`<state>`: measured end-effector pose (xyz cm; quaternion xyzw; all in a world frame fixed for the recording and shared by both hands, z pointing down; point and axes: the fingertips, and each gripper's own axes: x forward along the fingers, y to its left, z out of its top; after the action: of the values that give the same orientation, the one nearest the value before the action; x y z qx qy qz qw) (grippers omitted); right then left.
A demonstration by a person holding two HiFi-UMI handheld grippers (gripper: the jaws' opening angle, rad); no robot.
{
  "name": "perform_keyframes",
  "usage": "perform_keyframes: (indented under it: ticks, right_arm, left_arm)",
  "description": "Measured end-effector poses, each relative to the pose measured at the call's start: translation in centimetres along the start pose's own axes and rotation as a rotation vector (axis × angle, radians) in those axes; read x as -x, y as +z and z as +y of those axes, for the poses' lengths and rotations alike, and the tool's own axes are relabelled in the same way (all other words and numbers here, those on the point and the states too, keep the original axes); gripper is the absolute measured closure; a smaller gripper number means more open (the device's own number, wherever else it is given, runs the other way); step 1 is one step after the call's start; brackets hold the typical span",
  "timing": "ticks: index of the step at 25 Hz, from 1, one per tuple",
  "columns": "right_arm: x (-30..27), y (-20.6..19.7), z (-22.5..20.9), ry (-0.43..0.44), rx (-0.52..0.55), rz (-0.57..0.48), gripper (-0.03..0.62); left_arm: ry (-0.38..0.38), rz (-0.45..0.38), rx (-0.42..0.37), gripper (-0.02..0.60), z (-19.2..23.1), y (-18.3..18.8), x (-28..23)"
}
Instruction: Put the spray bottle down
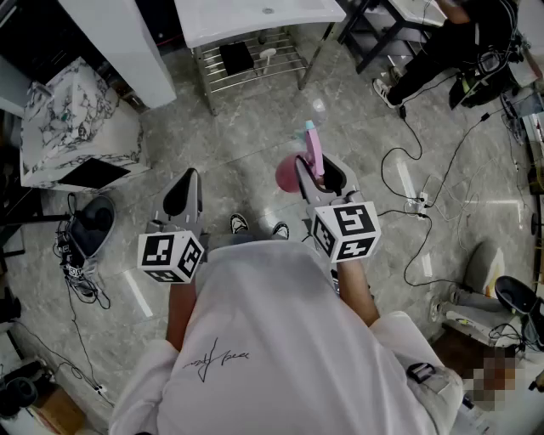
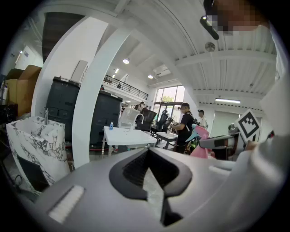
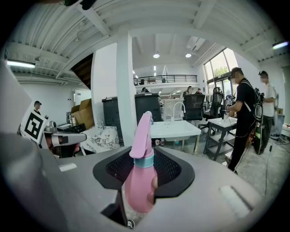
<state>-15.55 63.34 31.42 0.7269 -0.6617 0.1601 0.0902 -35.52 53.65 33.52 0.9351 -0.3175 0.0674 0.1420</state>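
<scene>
**Bottle held in my right fingers, above the floor**

Closest to me, the left gripper [image 2: 149, 170] has its fingers drawn narrow. The tips are together, only a sliver of floor [image 1: 246, 161] shows behind them, and nothing is held.

Beside it, the right gripper [image 3: 144, 158] has its fingers closed on the bottle [image 3: 139, 190]. The pink body is pinched between the black pads. The blue collar and pink spray head stand above the pads, leaning a little.

In the head view the bottle hangs in the air over the grey floor, just ahead of my shoes [image 1: 240, 223], resting on nothing.

Further out, loose cables [image 1: 416, 204] trail across the floor to the right. Beyond them a marbled cabinet [image 1: 72, 119] stands at far left. A white tabletop [image 1: 255, 21] with a wire rack [image 1: 255, 64] under it is straight ahead, and a person [image 1: 433, 59] is at far right.
</scene>
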Motion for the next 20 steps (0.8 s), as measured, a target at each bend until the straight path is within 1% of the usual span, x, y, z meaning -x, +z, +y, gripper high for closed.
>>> perform_keyframes:
  ticks: [4,9,15,20]
  right_arm:
    - [-0.3,-0.1,0.6,-0.002,-0.004,0.000,0.464]
    - [-1.1,-0.1,1.7,-0.021,0.023,0.000,0.464]
    - [-2.5,0.4,2.6,-0.023,-0.001,-0.008,0.464]
    - [-3.3,0.0,2.4,-0.030,-0.003,0.011,0.464]
  left_arm:
    - [-0.008,0.001,0.015,0.531,0.7,-0.1,0.0]
    - [0.000,0.005,0.026,0.531,2.6,-0.1,0.2]
    - [0.008,0.011,0.040,0.531,4.7,-0.4,0.0]
    - [0.003,0.027,0.045,0.531,5.5,-1.0,-0.2]
